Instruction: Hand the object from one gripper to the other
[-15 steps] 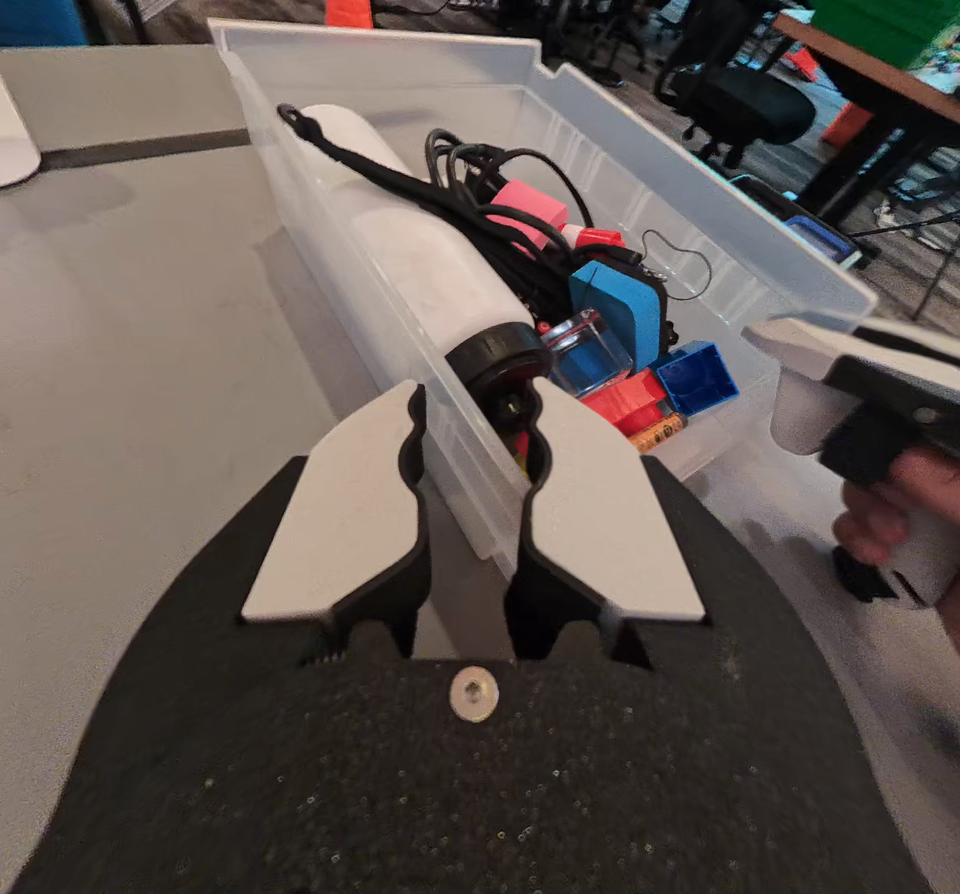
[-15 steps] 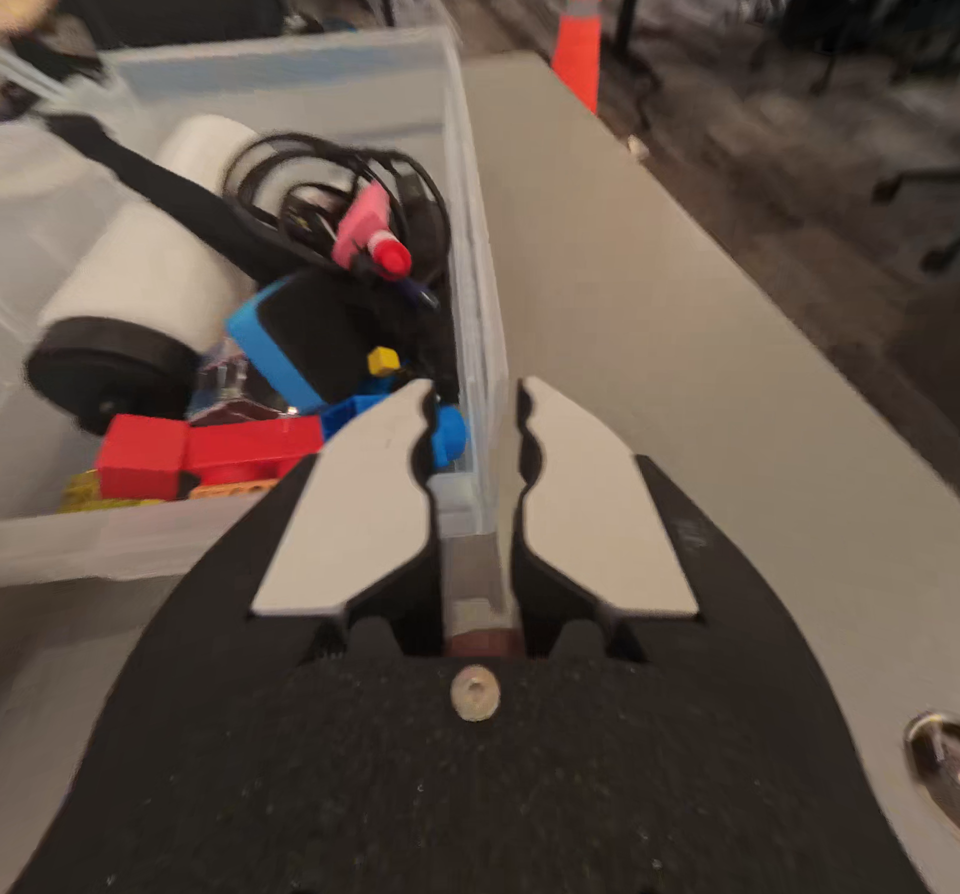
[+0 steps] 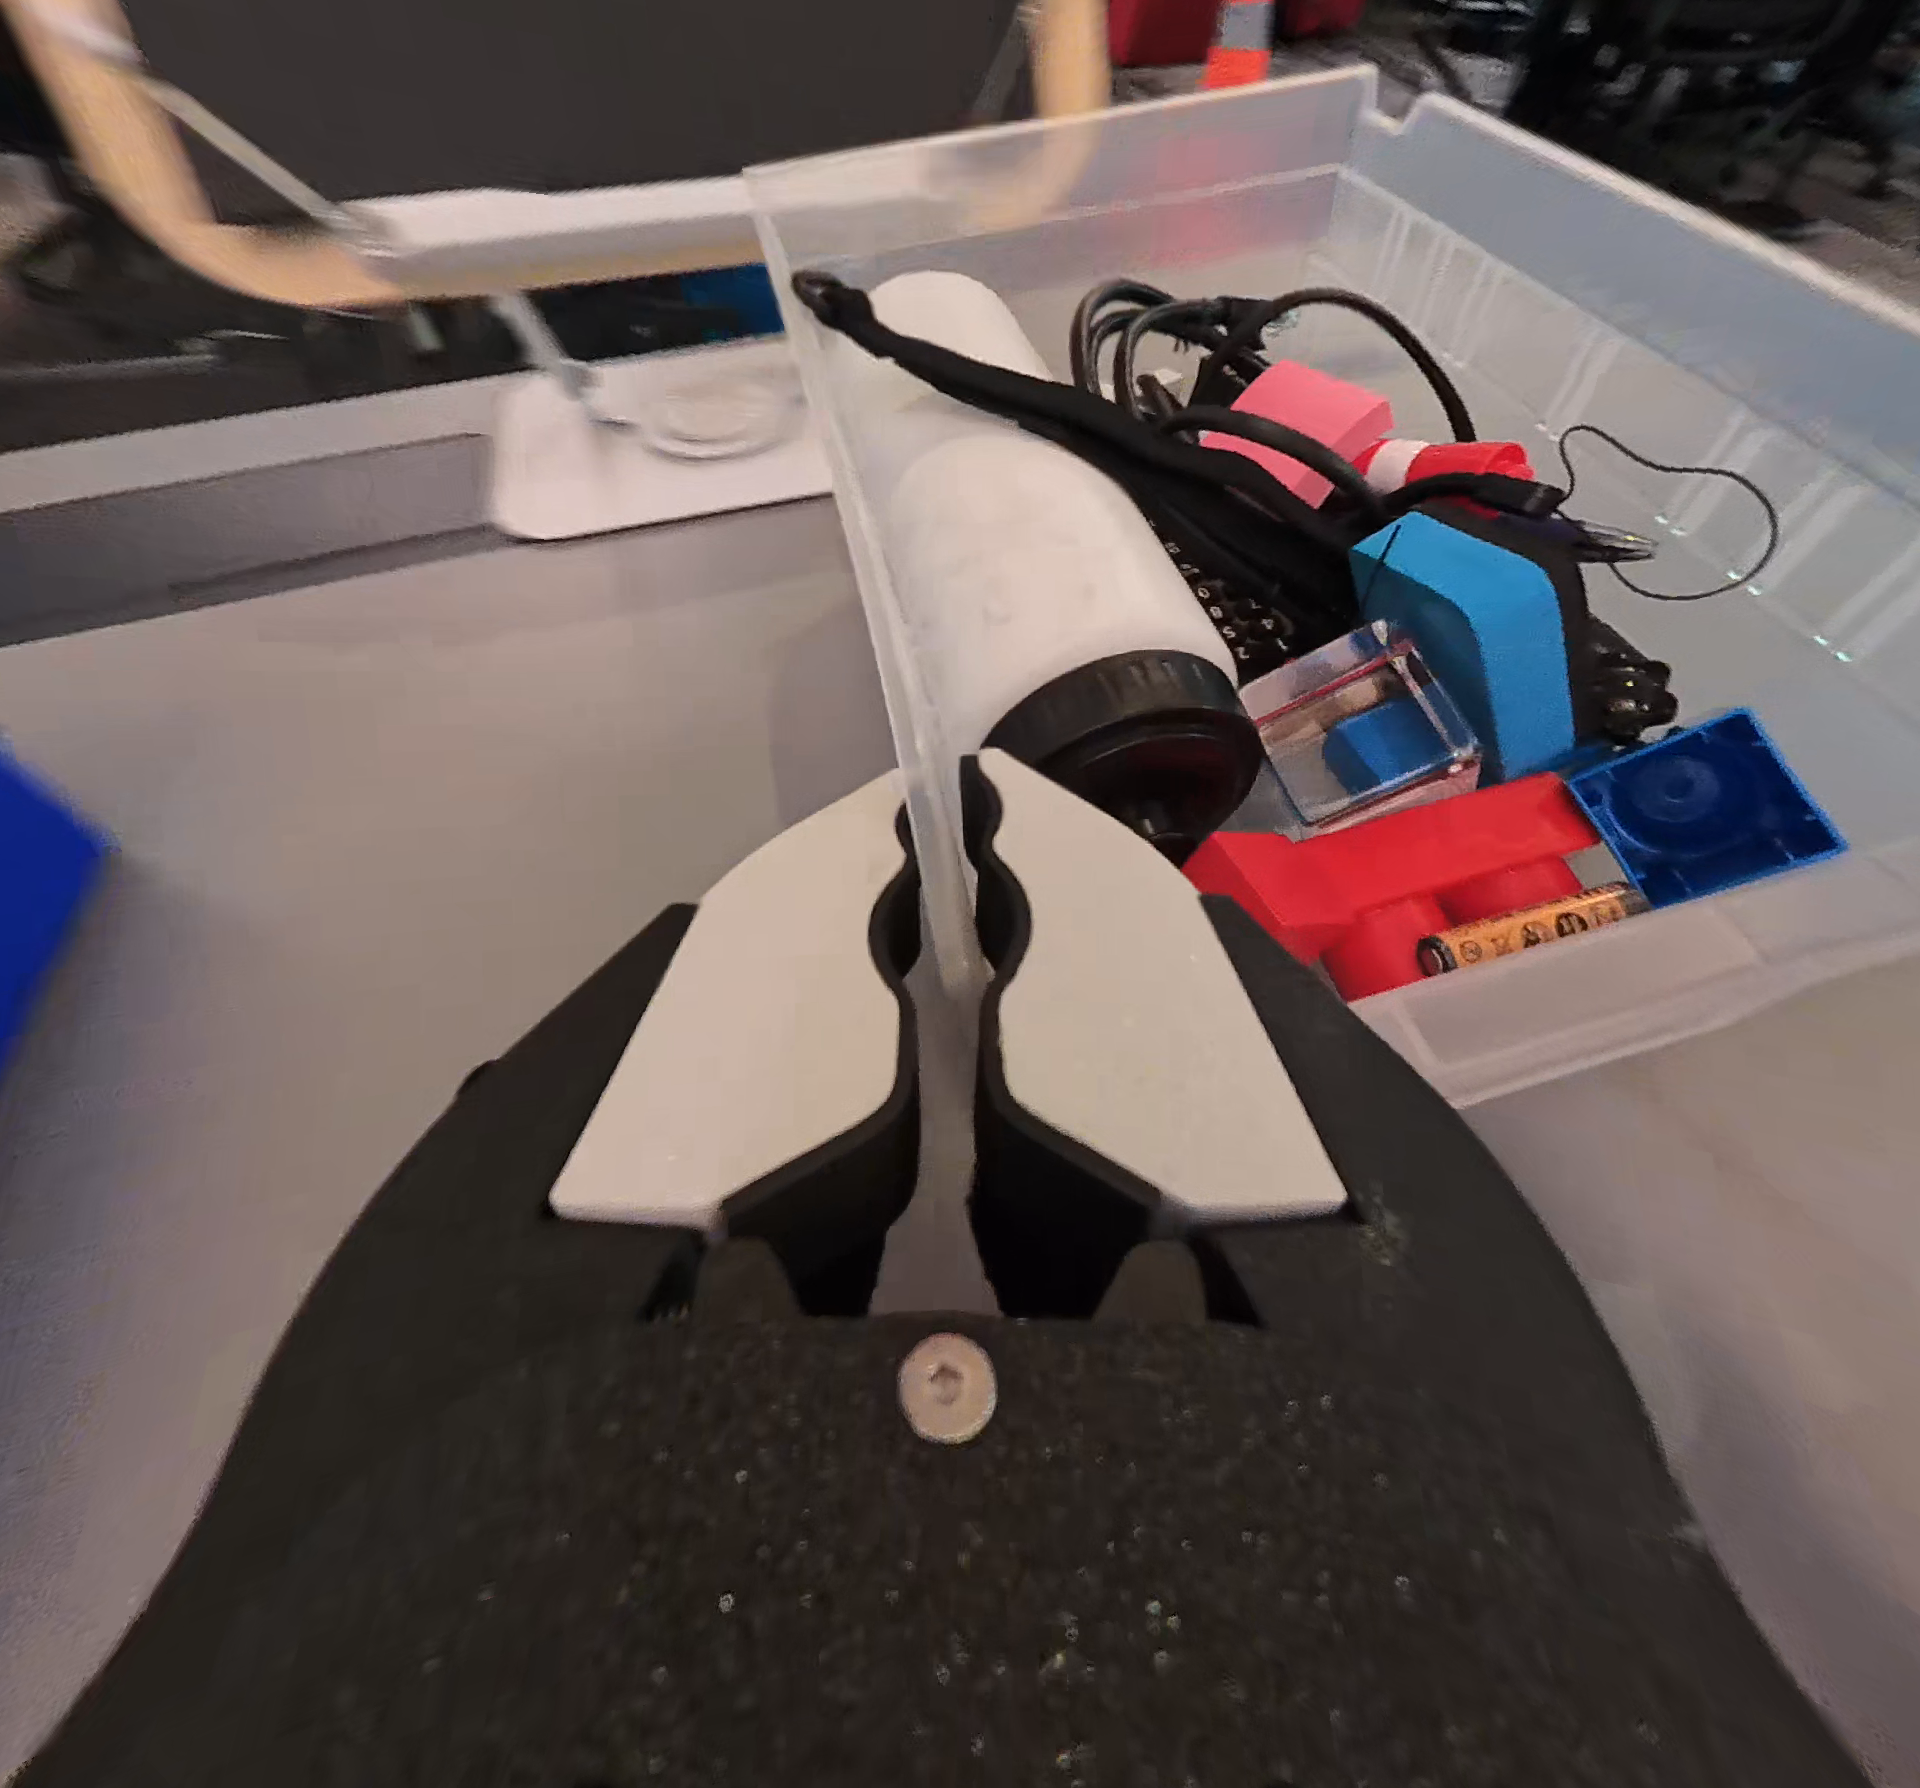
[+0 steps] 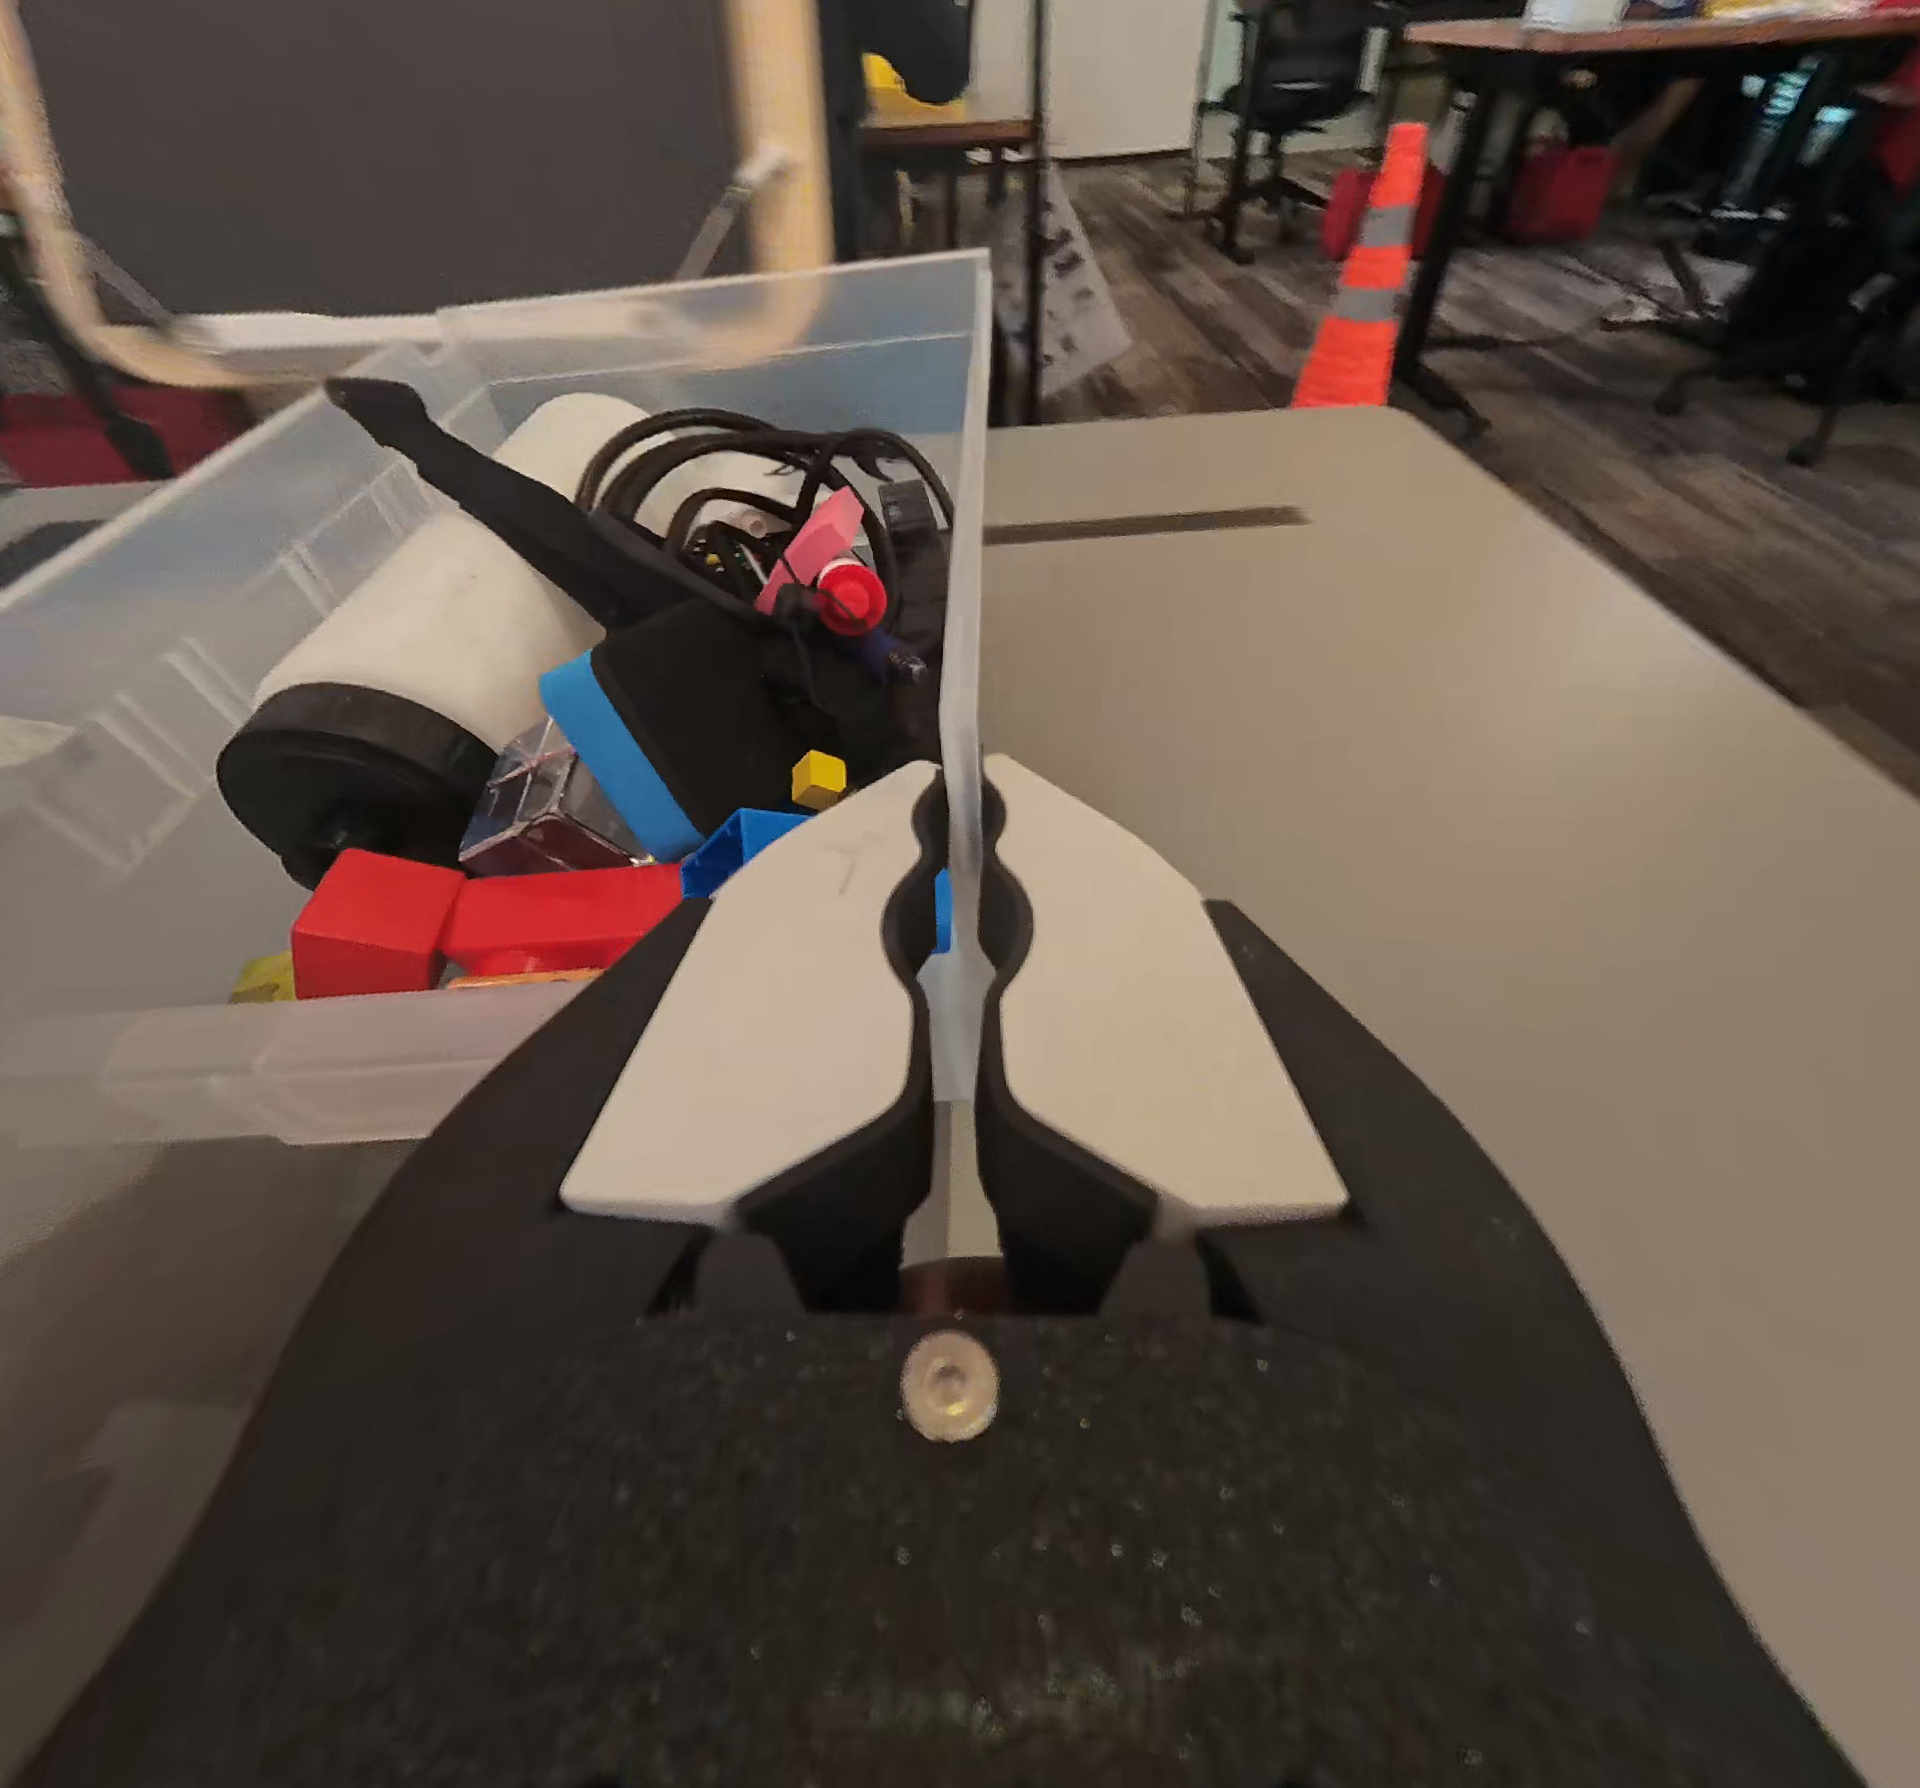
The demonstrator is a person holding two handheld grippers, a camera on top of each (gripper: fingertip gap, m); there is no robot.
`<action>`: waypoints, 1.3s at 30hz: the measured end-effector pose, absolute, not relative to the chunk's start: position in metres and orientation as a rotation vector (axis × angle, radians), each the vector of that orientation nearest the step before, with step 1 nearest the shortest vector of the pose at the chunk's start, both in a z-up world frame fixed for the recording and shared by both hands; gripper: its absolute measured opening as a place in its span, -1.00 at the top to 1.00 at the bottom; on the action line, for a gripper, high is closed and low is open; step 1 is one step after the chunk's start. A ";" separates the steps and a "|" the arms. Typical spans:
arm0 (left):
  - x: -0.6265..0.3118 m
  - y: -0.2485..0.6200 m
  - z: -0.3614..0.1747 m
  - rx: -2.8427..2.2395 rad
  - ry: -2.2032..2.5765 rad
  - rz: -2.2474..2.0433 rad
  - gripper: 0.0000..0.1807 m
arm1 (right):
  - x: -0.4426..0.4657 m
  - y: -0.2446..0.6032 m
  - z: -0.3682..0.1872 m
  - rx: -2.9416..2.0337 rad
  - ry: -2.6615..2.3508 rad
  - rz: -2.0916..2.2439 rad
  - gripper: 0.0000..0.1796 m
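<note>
A clear plastic bin (image 3: 1049, 169) stands on the grey table (image 3: 364, 855) and holds a white bottle with a black cap (image 3: 1018, 543), black cables, a red brick (image 3: 1382, 855), a blue brick (image 3: 1704, 803) and a battery (image 3: 1527, 928). My left gripper (image 3: 940, 782) is shut on the bin's left wall near its front corner. My right gripper (image 4: 961, 782) is shut on the bin's right wall (image 4: 966, 595) near its front corner. I cannot tell whether the bin rests on the table or is lifted. Neither view shows the other gripper.
A white lamp base (image 3: 644, 471) with a tan curved arm stands on the table left of the bin. A blue object (image 3: 42, 907) is at the left edge. An orange cone (image 4: 1371, 284), desks and chairs stand on the floor beyond the table (image 4: 1455, 803). The gap from one gripper's tips to the other's is roughly 20 centimetres.
My left gripper was open around the bin's front left corner and has shut on the wall. My right gripper stays on the right wall. Both views have swung to face farther into the room.
</note>
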State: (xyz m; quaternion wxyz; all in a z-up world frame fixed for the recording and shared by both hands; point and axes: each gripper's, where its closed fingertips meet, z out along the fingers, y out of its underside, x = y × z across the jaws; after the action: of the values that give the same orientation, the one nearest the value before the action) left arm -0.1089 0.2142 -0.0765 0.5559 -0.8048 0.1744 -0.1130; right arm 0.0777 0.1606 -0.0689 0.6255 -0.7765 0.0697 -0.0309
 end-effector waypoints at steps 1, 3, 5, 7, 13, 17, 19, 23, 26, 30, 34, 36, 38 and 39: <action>-0.133 0.215 -0.073 -1.896 0.383 -0.229 0.96 | 0.055 0.166 -0.069 -1.777 0.134 -0.042 0.98; -0.179 0.216 -0.071 -1.900 0.332 -0.156 0.96 | 0.012 0.176 -0.075 -1.790 0.072 0.010 0.97; -0.218 0.214 -0.078 -1.926 0.280 -0.112 0.97 | -0.026 0.183 -0.084 -1.808 0.031 0.068 0.97; -0.251 0.211 -0.094 -1.957 0.227 -0.083 0.98 | -0.057 0.187 -0.097 -1.834 -0.006 0.084 0.97; -0.296 0.207 -0.118 -1.973 0.207 -0.056 0.94 | -0.100 0.188 -0.127 -1.888 -0.124 0.080 0.96; -0.277 0.195 -0.112 -2.004 0.320 -0.286 0.45 | -0.106 0.184 -0.128 -1.923 -0.215 0.222 0.81; -0.279 0.179 -0.090 -1.909 0.329 -0.427 0.36 | -0.102 0.176 -0.125 -1.926 -0.304 0.236 0.72; -0.356 0.150 -0.039 -1.713 0.178 -0.453 0.47 | -0.082 0.160 -0.108 -1.826 -0.423 0.224 0.75; -0.463 0.144 -0.043 -1.732 -0.021 -0.350 0.45 | -0.070 0.159 -0.101 -1.795 -0.411 0.196 0.77; -0.581 0.154 -0.071 -1.839 -0.157 -0.212 0.30 | -0.076 0.149 -0.108 -1.819 -0.420 0.236 0.76; -0.607 0.181 -0.103 -1.969 -0.025 -0.166 0.29 | -0.081 0.134 -0.107 -1.809 -0.451 0.219 0.77; -0.610 0.198 -0.112 -2.005 0.005 -0.134 0.26 | -0.082 0.128 -0.109 -1.807 -0.478 0.186 0.77; -0.604 0.212 -0.116 -2.012 0.019 -0.158 0.42 | -0.084 0.122 -0.112 -1.807 -0.506 0.146 0.77; -0.601 0.217 -0.119 -2.017 0.025 -0.173 0.64 | -0.087 0.119 -0.114 -1.808 -0.524 0.138 0.78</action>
State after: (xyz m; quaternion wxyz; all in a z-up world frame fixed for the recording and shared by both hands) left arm -0.6008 0.2171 -0.1186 0.5300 -0.8448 0.0104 -0.0724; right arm -0.0870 0.1186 -0.1137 0.5869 -0.7756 -0.2248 0.0591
